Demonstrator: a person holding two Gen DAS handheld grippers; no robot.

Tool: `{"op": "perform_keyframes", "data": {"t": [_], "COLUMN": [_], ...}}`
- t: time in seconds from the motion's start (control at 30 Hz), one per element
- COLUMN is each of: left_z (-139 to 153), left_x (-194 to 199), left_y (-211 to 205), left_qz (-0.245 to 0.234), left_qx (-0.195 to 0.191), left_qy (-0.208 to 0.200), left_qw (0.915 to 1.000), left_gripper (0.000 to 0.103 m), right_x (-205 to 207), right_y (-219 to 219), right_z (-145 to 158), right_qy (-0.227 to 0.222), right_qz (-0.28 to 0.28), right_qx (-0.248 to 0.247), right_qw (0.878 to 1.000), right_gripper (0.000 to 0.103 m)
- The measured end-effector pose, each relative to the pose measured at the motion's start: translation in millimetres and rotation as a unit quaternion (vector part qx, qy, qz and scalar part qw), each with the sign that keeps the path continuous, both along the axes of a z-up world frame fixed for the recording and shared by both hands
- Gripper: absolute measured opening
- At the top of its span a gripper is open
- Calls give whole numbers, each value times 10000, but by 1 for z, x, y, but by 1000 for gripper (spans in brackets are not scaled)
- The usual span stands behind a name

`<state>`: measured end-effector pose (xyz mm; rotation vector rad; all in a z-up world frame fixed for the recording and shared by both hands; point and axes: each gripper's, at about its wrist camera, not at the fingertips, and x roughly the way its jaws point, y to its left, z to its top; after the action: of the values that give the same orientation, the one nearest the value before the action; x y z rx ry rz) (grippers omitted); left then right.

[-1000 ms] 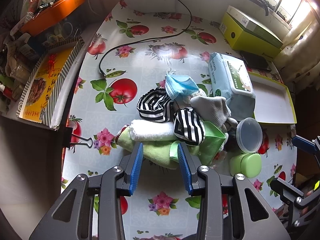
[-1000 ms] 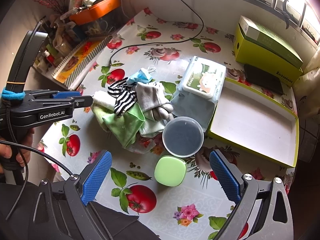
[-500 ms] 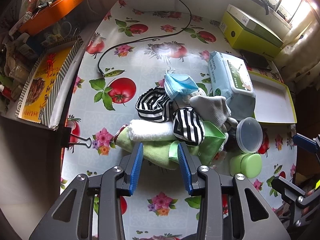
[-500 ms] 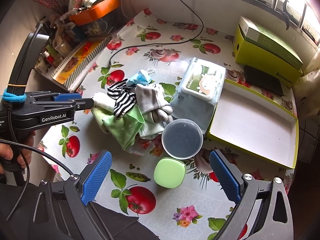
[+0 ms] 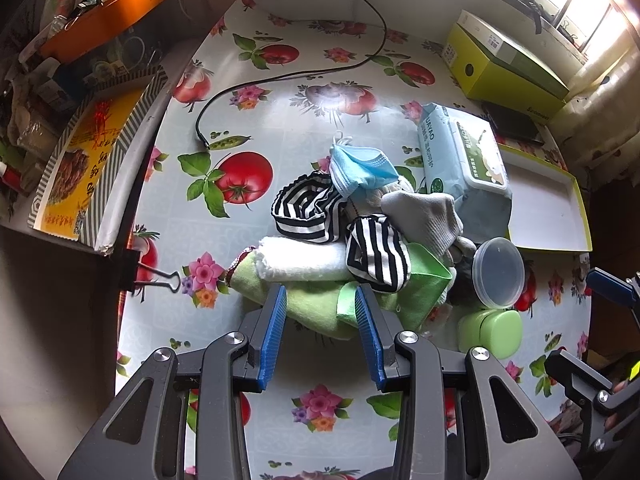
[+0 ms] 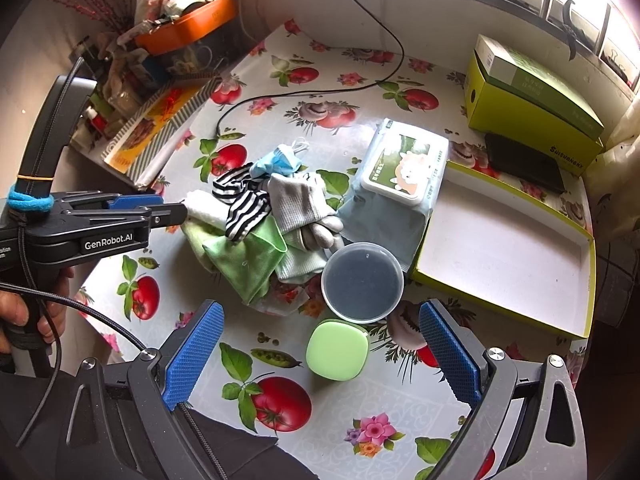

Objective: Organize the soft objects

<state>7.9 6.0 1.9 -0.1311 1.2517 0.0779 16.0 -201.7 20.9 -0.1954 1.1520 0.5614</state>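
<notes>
A heap of soft things lies mid-table: a blue face mask [image 5: 360, 166], striped socks [image 5: 308, 210], a grey sock [image 5: 428, 216], a rolled white towel [image 5: 300, 260] and a green cloth [image 5: 316, 308]. My left gripper [image 5: 321, 295] is open and points down at the heap's near edge, its blue pads either side of the green cloth without pressing it. In the right wrist view the heap [image 6: 256, 240] sits left of centre. My right gripper [image 6: 320, 308] stands wide open, with nothing held, over a small green box [image 6: 338, 348].
A clear round lidded tub [image 6: 362, 282] and a wipes pack [image 6: 404, 168] flank the heap. An open white-lined tray [image 6: 500, 256] lies at the right, a yellow-green carton [image 6: 532, 100] behind it. A black cable [image 5: 280, 78] crosses the far table. Clutter crowds the left shelf [image 5: 80, 152].
</notes>
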Motion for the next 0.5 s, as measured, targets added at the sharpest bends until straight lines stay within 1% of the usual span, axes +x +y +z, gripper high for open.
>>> {"op": "perform_keyframes", "data": {"t": [0.1, 0.5], "left_z": [0, -2], "left_x": [1, 4], "left_y": [0, 0], "left_qz": [-5, 0], "left_qx": [-21, -99], "left_qy": [22, 75], "left_qw": [10000, 9999], "left_gripper": [37, 37], "right_x": [5, 4], "right_y": [-1, 2], "right_z": [2, 2], "right_qy": [8, 11], "right_qz": [10, 7], "right_qx": [23, 22], "right_qw": [10000, 10000], "right_gripper": [99, 99]}}
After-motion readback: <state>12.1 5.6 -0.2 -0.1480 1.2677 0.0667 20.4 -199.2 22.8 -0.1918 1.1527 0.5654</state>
